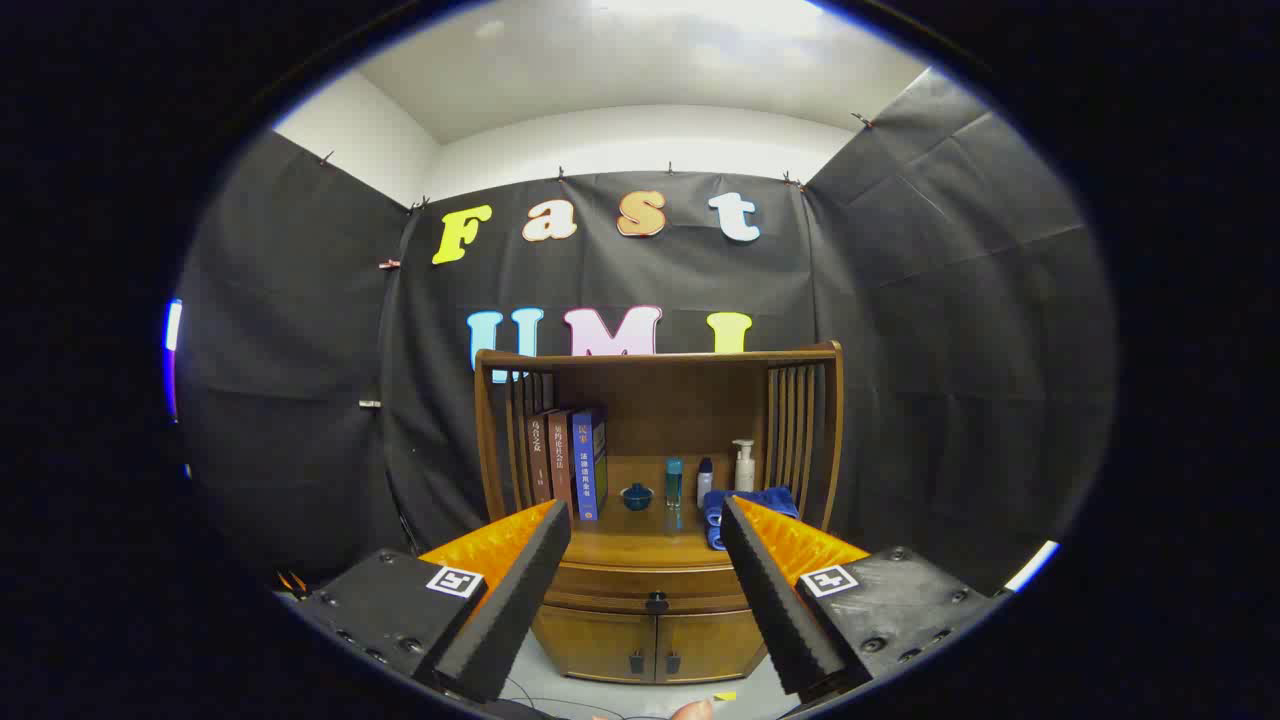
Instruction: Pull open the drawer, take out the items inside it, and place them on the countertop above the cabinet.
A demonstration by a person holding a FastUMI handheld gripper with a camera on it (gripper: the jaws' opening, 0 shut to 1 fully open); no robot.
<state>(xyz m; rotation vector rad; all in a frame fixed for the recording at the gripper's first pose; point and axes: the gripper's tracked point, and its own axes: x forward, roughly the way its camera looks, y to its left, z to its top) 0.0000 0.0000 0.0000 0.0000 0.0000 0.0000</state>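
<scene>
The gripper (645, 520) hangs in the air facing a wooden cabinet (655, 560) that stands against the black cloth wall, and its two fingers (520, 570) are spread wide apart with nothing between them but open space. Seen through that gap, beyond the fingertips and well apart from them, is the drawer (655, 583), a curved wooden front just under the countertop (640, 545), fully closed, with a small dark knob (656, 601) at its middle. Whatever lies inside the drawer is hidden. Below the drawer are two cupboard doors (650, 645), also closed, each with a small dark handle near the centre seam. Above the countertop the cabinet rises into an open shelf frame with slatted sides. On the countertop, a few books (572, 463) stand upright against the left slats. To their right sits a small blue bowl (637, 496), then a slim teal bottle (674, 481), a small dark-capped bottle (705, 480) and a white pump bottle (743, 466), all upright in a loose row toward the back. A folded blue towel (745, 505) lies near the right slats, partly hidden behind the right finger. At the bottom, just below the cabinet, a fingertip (692, 709) of the person shows.
</scene>
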